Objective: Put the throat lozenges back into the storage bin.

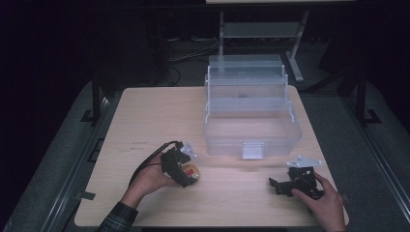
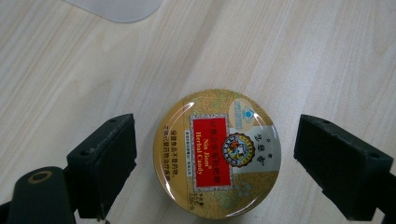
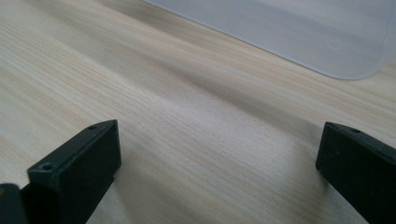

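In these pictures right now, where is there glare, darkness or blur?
High view: the surroundings are dark and only the table is lit; the clear plastic box looks hazy. Left gripper view: sharp, with bright glare streaks on the round candy tin. Right gripper view: the wood grain is sharp near the jaws, and the box corner looks soft, with a shadow beside it.

Bare table (image 1: 232,193) between tools; organizer (image 1: 251,116) blocks beyond.

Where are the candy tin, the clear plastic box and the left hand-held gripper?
candy tin (image 2: 217,151): left gripper view, red label on its lid.
clear plastic box (image 1: 253,130): high view, front wall.
left hand-held gripper (image 2: 215,154): left gripper view, midway between its open jaws.
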Action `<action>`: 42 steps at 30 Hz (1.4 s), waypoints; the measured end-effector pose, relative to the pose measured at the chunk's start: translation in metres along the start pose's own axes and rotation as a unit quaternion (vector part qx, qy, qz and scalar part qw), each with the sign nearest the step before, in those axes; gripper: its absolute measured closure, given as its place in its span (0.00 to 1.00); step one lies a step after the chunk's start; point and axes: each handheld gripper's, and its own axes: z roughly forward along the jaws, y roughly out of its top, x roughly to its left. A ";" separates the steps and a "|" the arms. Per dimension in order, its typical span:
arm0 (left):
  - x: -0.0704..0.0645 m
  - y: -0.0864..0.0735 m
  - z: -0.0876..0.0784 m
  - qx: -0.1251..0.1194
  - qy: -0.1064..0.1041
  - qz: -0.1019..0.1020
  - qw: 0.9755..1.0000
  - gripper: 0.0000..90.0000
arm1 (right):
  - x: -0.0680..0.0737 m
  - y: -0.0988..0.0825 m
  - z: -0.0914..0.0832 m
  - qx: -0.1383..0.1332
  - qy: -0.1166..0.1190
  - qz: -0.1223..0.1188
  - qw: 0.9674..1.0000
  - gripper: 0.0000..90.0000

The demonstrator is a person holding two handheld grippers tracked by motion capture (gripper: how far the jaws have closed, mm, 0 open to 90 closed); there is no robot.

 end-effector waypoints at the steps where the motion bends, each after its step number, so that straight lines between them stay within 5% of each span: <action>1: 0.000 0.000 0.001 0.002 0.001 0.000 1.000 0.14 | 0.000 0.000 0.000 0.000 0.000 0.000 1.000 0.00; 19: 0.000 0.001 0.018 0.050 0.004 0.014 0.999 0.14 | 0.000 0.000 0.000 0.000 0.000 0.000 1.000 0.00; 42: 0.000 -0.002 0.022 0.058 -0.004 0.015 0.998 0.22 | 0.000 0.000 0.000 0.000 0.000 0.000 1.000 0.00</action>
